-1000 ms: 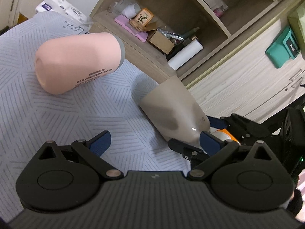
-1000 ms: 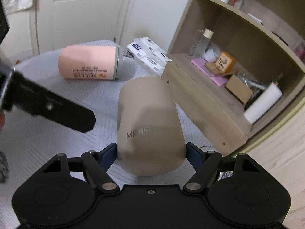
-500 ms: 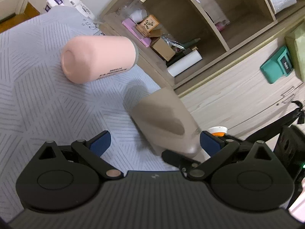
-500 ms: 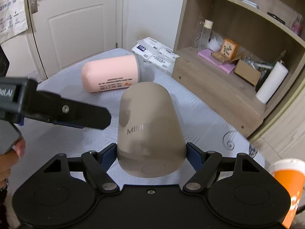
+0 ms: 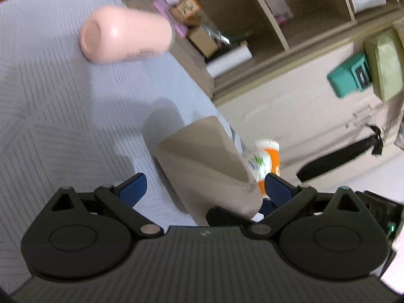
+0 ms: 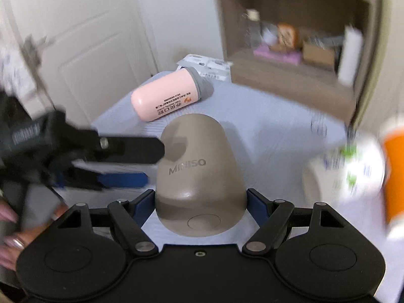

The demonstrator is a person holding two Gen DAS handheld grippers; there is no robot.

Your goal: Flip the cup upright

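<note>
Right gripper [image 6: 200, 199] clamps the tan cup [image 6: 199, 174].
The cup's base faces the camera above the grey surface [image 6: 265, 126]; the left gripper [image 5: 204, 186] reaches in sideways, jaws spread and empty.

Right gripper [image 6: 200, 202] clamped on matte taupe "MINISO" cup [image 6: 199, 174], base towards camera. Left gripper [image 6: 141, 161], blurred, beside it. Pink cylindrical bottle [image 6: 166, 98] lies on grey patterned cloth [image 6: 272, 126].

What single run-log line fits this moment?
right gripper: shut on tan cup | left gripper: open, empty | pink bottle: lying down
</note>
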